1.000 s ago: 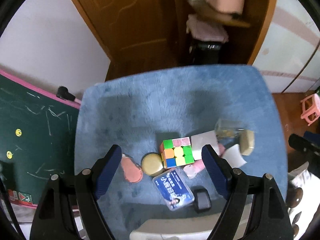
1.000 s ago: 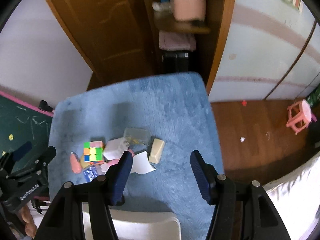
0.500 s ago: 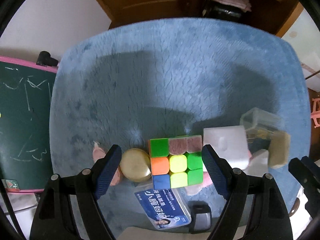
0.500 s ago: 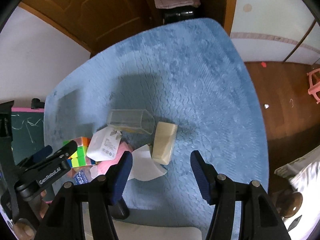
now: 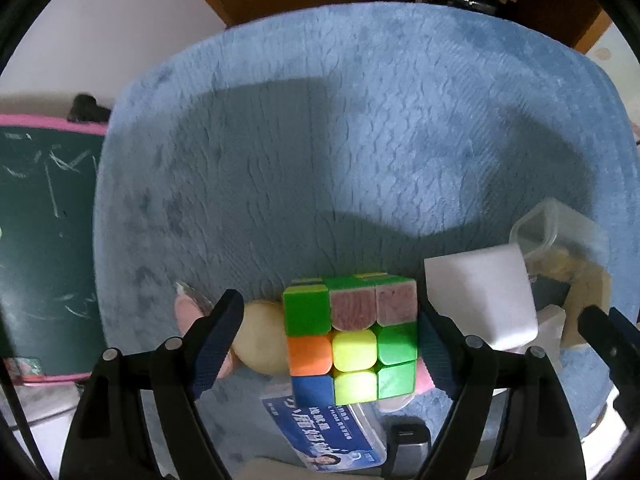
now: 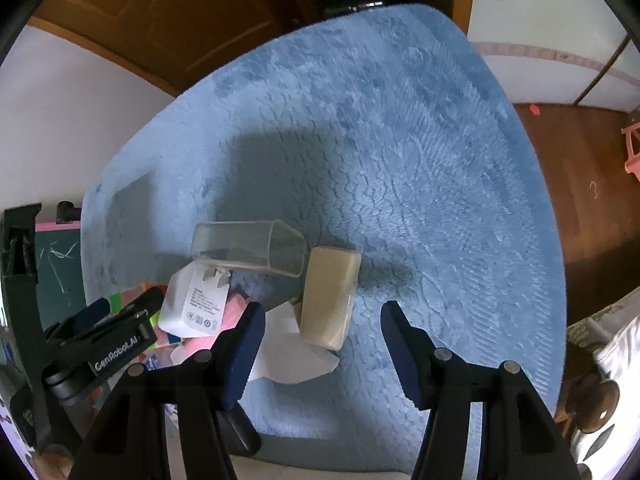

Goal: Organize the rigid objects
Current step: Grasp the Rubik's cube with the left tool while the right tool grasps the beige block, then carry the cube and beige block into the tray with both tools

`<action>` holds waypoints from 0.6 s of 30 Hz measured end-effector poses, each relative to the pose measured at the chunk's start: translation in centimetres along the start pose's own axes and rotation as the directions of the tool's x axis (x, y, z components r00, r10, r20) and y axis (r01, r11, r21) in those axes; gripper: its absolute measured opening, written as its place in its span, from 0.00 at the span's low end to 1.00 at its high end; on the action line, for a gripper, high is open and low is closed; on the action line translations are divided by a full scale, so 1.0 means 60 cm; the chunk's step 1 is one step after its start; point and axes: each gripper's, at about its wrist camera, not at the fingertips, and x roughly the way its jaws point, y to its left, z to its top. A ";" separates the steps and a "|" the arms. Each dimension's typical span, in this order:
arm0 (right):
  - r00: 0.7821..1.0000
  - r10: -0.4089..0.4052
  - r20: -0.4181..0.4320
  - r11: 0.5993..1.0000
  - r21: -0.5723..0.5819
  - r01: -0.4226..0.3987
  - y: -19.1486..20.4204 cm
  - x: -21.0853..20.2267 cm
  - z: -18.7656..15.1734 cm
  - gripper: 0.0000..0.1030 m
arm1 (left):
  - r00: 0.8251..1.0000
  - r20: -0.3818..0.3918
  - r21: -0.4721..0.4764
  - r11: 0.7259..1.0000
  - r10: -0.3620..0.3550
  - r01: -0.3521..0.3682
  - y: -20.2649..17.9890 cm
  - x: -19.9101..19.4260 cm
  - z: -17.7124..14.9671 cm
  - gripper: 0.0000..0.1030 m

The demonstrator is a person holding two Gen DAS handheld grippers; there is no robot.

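A pile of small objects lies at the near edge of a blue fuzzy mat (image 5: 360, 140). My left gripper (image 5: 330, 336) is open, its jaws on either side of a colourful puzzle cube (image 5: 352, 338) and apart from it. A round beige lid (image 5: 262, 338) sits left of the cube and a white charger block (image 5: 480, 296) to its right. My right gripper (image 6: 322, 344) is open just in front of a beige soap-like bar (image 6: 330, 296). A clear plastic box (image 6: 248, 246) lies on its side behind the charger (image 6: 196, 300).
A blue printed card case (image 5: 324, 436) and a small black object (image 5: 408, 444) lie nearest me. A pink item (image 5: 188, 312) is at the pile's left and white paper (image 6: 288, 352) by the bar. A green chalkboard (image 5: 44, 240) stands off the mat's left edge. Wooden floor (image 6: 580, 200) lies to the right.
Both grippers have come down and closer to the pile. The cube now sits between the left jaws and the beige bar is just ahead of the right jaws. Both stay open.
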 end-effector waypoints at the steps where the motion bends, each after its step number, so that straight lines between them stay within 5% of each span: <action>1: 1.000 0.001 -0.006 1.000 0.007 -0.001 -0.001 0.006 0.002 0.59 | 1.000 0.003 -0.014 1.000 -0.025 0.025 0.006 0.002 -0.001 0.80; 6: 0.999 -0.015 -0.035 1.000 0.016 0.016 0.001 0.034 0.009 0.46 | 0.992 -0.017 -0.035 0.991 -0.127 0.127 0.021 0.011 -0.001 0.61; 18: 0.999 -0.028 -0.039 1.000 -0.001 0.028 0.020 0.052 0.005 0.27 | 0.989 0.060 -0.015 0.990 -0.137 0.138 0.037 -0.016 -0.041 0.59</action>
